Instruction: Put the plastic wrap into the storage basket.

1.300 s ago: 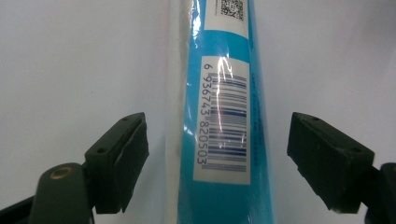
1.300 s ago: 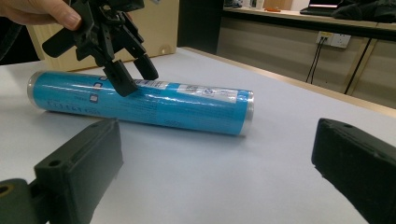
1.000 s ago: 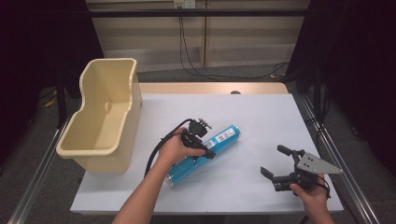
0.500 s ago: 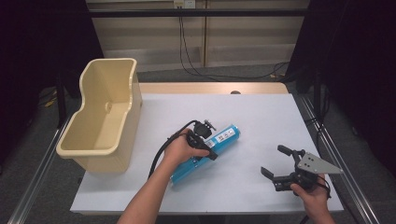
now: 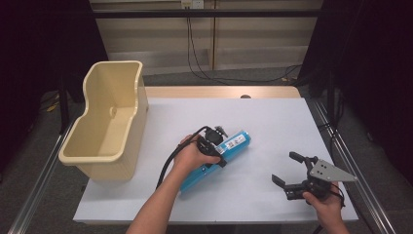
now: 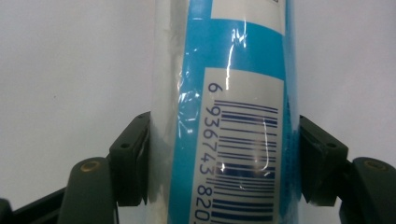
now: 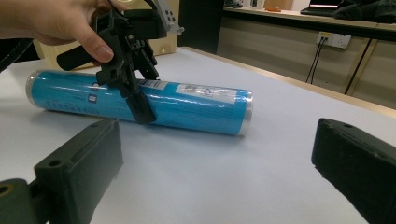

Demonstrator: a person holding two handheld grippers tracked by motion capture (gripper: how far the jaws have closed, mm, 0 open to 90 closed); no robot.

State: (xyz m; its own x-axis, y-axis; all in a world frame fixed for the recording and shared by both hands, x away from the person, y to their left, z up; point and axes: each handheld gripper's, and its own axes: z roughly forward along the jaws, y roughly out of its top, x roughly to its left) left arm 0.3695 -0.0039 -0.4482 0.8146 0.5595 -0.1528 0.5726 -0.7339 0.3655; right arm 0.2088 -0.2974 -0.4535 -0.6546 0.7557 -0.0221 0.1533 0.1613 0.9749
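Note:
A long blue tube [image 5: 236, 141] wrapped in clear film lies diagonally on the white table [image 5: 272, 117]. Its barcode label [image 6: 243, 154] faces up. My left gripper [image 5: 216, 146] comes down on the tube's middle. Its jaws have just been closing, and both pads now press the tube [image 6: 233, 84] from either side. In the right gripper view the left gripper [image 7: 135, 95] straddles the tube [image 7: 191, 105], held by a hand. My right gripper [image 5: 284, 167] stays low at the table's front right, well apart from the tube, its jaws wide open around nothing [image 7: 215, 158].
A tall beige plastic bin [image 5: 112, 168] stands on the table's left side, with nothing visible inside. A wooden strip [image 5: 272, 91] runs along the table's far edge. Metal rails flank both sides, and cables hang at the back.
The left gripper has shifted slightly along the tube and its jaws have closed on it. The right gripper and the tube have not moved.

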